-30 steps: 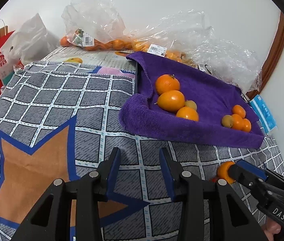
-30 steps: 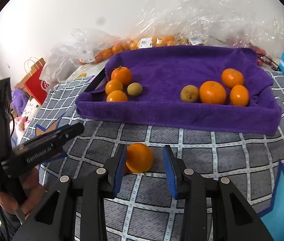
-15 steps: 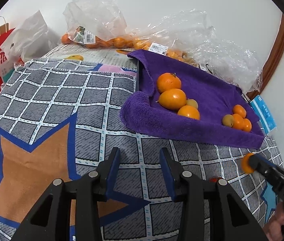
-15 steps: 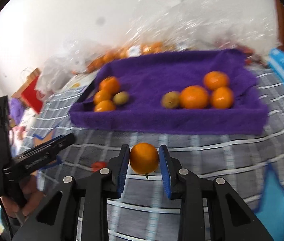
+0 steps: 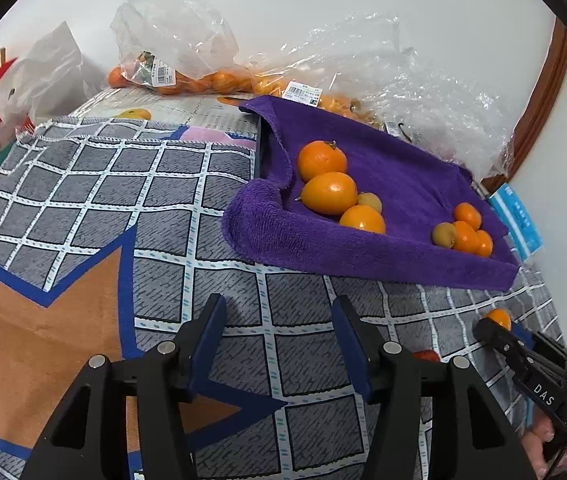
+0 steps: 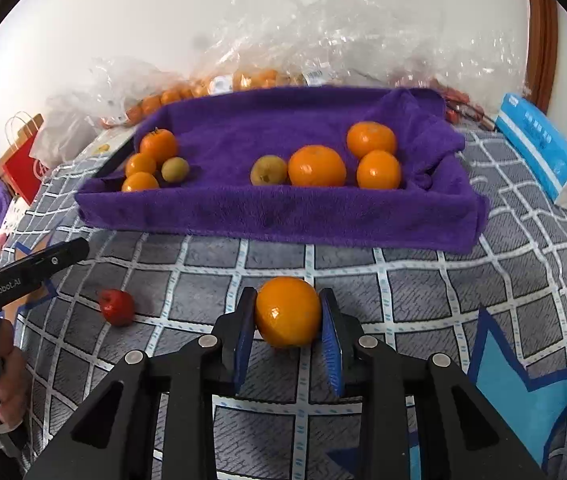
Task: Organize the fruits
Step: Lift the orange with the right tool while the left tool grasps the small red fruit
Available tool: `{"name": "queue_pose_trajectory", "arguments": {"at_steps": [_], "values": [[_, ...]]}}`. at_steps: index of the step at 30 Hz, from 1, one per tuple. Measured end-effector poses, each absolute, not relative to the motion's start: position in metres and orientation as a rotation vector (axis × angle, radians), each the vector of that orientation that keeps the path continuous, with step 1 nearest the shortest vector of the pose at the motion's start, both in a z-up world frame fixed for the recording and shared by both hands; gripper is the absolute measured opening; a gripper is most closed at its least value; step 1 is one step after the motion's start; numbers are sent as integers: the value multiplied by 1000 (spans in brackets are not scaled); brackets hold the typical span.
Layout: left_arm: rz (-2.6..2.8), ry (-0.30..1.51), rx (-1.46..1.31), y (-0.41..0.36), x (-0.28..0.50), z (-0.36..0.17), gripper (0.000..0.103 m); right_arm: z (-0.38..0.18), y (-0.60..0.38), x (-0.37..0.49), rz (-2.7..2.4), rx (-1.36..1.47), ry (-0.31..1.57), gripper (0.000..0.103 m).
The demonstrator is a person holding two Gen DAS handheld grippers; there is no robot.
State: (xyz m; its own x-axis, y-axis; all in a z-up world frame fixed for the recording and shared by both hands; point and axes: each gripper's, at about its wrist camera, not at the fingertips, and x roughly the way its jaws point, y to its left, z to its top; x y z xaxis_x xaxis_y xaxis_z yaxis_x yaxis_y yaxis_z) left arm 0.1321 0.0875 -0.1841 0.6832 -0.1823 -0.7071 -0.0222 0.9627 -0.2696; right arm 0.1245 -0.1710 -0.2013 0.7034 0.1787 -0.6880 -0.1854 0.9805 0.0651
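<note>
a grey checked blanket (image 6: 423, 276) covers the surface, with a purple towel-lined tray (image 6: 283, 220) at its far side holding oranges and small greenish fruits. the right gripper (image 6: 288, 334) is clamped on an orange (image 6: 288, 312) above the blanket, short of the tray. a small red fruit (image 6: 116, 306) lies to its left. the left gripper (image 5: 279, 344) hangs with fingers apart, gripping nothing.

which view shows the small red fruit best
The right wrist view: the small red fruit lies whole on the checked cloth. In the left wrist view only a red sliver peeks past the left tool's finger.
</note>
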Motion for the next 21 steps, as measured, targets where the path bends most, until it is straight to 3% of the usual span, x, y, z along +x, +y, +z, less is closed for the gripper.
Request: {"name": "queue_pose_trajectory", "arguments": {"at_steps": [11, 21], "values": [[-332, 746, -181, 54, 113, -168, 48, -193, -198, 118, 139, 93, 700, 31], [-358, 847, -104, 16, 105, -175, 47, -194, -225, 116, 66, 156, 704, 31]]}}
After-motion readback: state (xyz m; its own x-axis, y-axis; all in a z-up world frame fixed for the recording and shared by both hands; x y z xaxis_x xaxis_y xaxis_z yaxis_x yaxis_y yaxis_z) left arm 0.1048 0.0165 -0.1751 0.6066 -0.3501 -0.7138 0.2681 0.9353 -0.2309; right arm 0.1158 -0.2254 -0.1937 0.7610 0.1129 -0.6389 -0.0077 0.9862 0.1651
